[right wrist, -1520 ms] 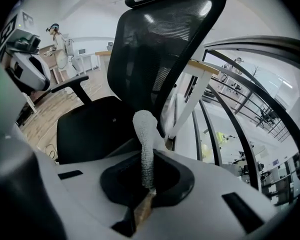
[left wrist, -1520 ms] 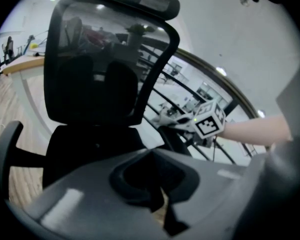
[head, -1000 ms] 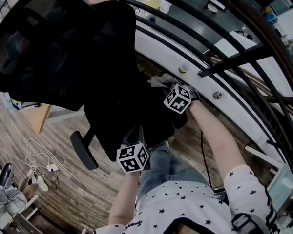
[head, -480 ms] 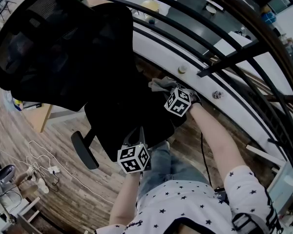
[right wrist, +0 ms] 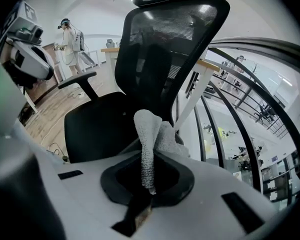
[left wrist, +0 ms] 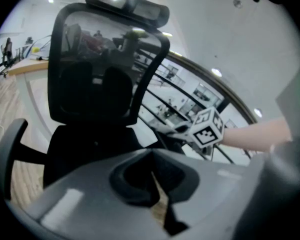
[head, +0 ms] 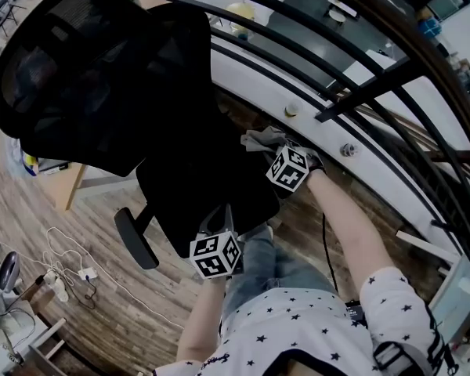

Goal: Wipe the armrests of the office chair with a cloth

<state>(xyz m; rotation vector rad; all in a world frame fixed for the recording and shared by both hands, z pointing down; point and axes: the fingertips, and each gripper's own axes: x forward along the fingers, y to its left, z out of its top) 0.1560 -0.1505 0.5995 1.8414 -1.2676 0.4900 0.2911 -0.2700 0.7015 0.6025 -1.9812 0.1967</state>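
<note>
The black mesh-backed office chair stands in front of me, its left armrest sticking out at the lower left. My right gripper is at the chair's right side, shut on a grey cloth. In the right gripper view the cloth rises folded from between the jaws of that gripper, with the seat beyond it. The right armrest is hidden under cloth and gripper. My left gripper hovers over the seat's front edge. Its jaws are shut with nothing in them.
A curved black-and-white railing runs close along the chair's right side. Cables and a power strip lie on the wooden floor at the left. A wooden desk stands behind the chair. A person stands far off.
The right gripper with the cloth has edged slightly to the right along the chair's side. The left gripper has barely moved.
</note>
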